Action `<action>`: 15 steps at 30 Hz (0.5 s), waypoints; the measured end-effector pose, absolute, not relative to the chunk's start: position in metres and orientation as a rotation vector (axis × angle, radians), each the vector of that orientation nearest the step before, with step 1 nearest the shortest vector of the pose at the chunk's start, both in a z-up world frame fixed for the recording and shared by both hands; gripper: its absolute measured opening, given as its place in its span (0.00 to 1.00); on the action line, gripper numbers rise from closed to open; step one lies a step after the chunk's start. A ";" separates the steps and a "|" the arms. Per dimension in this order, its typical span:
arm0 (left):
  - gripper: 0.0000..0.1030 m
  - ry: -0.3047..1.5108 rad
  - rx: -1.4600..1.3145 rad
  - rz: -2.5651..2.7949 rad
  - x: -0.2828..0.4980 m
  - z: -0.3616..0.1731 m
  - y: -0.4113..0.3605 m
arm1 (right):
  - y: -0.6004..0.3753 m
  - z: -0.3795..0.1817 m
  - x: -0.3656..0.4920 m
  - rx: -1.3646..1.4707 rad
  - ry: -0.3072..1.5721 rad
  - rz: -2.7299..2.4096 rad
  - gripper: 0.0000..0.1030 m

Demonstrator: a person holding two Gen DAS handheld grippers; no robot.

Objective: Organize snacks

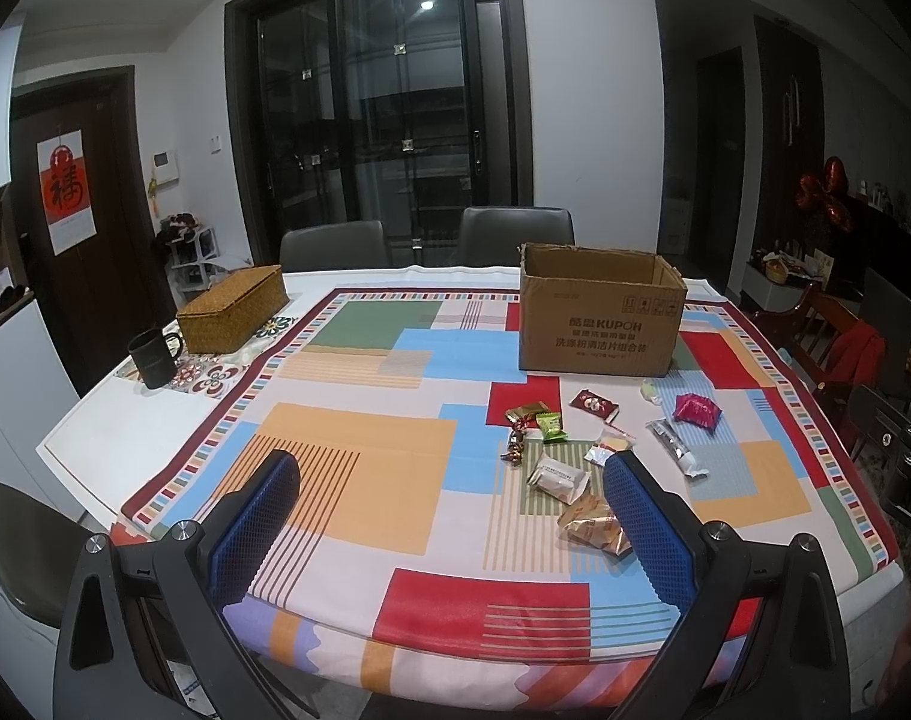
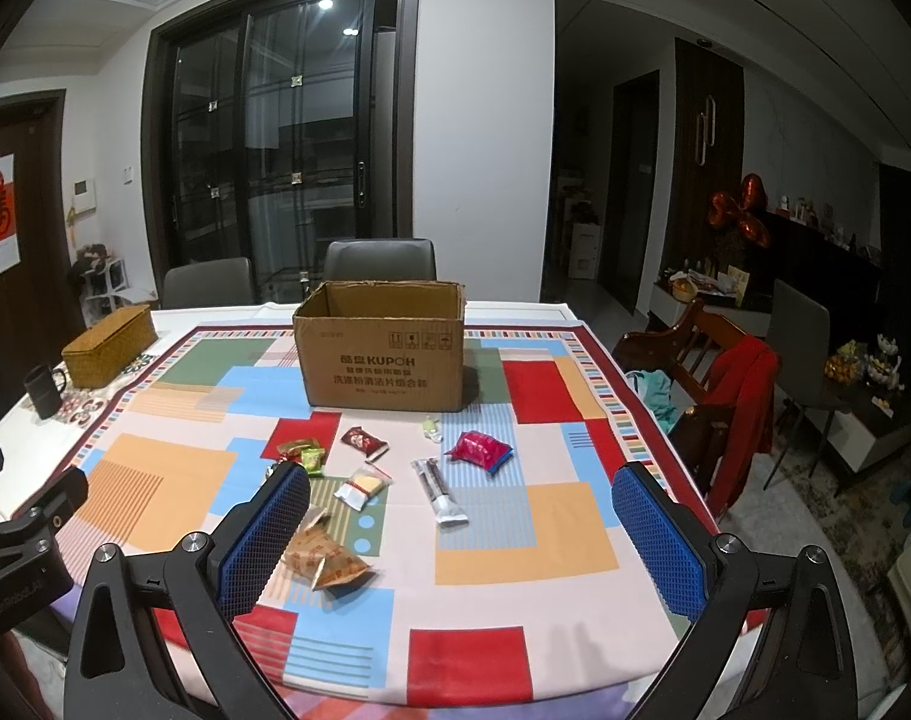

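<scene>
While the open-topped cardboard box point(image 2: 380, 354) is standing behind the scattered snack packets, both the left gripper point(image 1: 449, 516) and the right gripper point(image 2: 461, 525) are hovering wide open and empty, the right one nearer the silver stick pack point(image 2: 440, 495), whose long axis is pointing boxward, though only the left view is showing the white packet point(image 1: 557, 479).

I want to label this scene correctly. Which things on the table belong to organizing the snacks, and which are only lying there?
For the job:
- cardboard box, open on top
- pink packet
- silver stick packet
- dark red candy
- green packet
- orange wrapper
- both grippers, jaws open

Just lying about:
- wicker box
- black mug
- chairs
</scene>
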State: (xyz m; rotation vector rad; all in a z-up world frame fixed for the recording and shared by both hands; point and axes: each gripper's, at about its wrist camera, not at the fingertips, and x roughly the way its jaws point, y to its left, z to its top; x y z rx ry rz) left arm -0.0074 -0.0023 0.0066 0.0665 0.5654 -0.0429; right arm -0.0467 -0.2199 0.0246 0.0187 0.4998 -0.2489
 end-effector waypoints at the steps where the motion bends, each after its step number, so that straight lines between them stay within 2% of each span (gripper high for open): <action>1: 1.00 0.565 0.067 -0.043 -0.007 0.007 -0.002 | -0.220 0.025 -0.047 0.018 0.499 -0.249 0.99; 15: 1.00 0.562 0.073 -0.052 -0.005 0.009 -0.006 | -0.223 0.026 -0.048 0.022 0.505 -0.250 0.99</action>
